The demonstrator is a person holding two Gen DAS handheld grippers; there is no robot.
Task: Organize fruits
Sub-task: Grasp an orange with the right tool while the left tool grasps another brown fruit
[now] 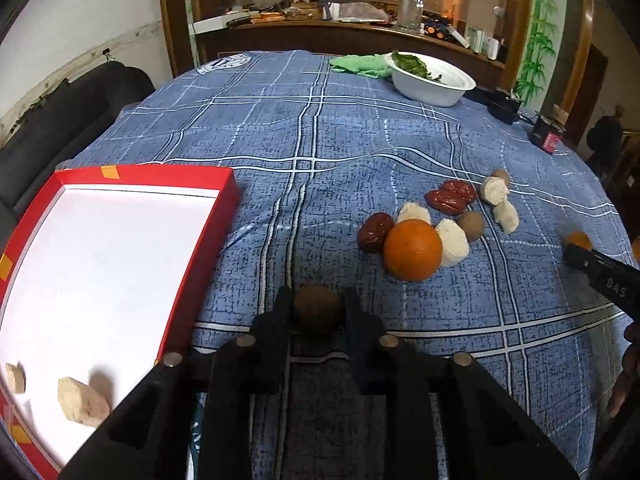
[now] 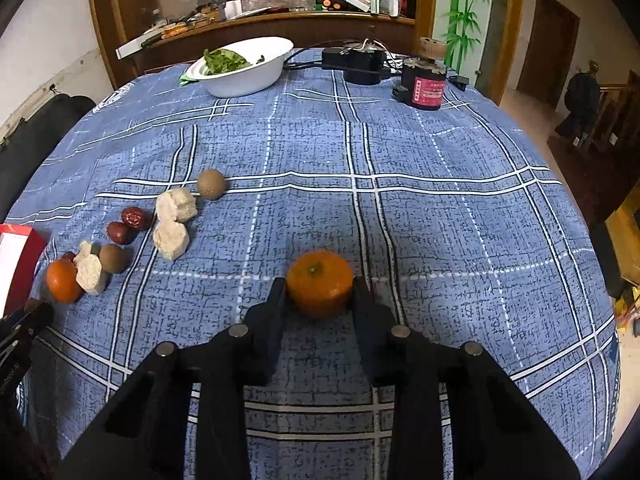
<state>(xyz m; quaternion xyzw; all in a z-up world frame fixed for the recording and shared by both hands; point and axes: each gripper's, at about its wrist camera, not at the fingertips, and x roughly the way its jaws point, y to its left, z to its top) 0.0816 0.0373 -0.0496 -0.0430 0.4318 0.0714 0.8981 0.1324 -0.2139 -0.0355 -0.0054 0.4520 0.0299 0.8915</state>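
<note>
The worktop (image 1: 320,140) wears a blue checked cloth, its near edge hidden behind the black claw bodies in both views. At its left the red box (image 1: 224,216) is cut off by the frame, so only part of its white floor shows; two pale chunks (image 1: 82,402) lie in its near corner, one half out of view. Far back stands a white bowl (image 2: 248,76) of greens, the leaves too small to name. The loose pile sits mid-cloth: an orange (image 1: 413,249) touching a red date (image 1: 375,231) and pale pieces (image 1: 453,242), with two more dates (image 1: 451,197) and a brown fruit (image 1: 470,226) behind; which pieces touch farther back is hard to tell. The left claw (image 1: 318,308) is closed partway on a brown round fruit (image 1: 318,306), whose lower half is hidden by the fingers. The right claw (image 2: 320,286) grips a tangerine (image 2: 320,282) at both sides, low over the cloth; whether it rests on it I cannot tell.
</note>
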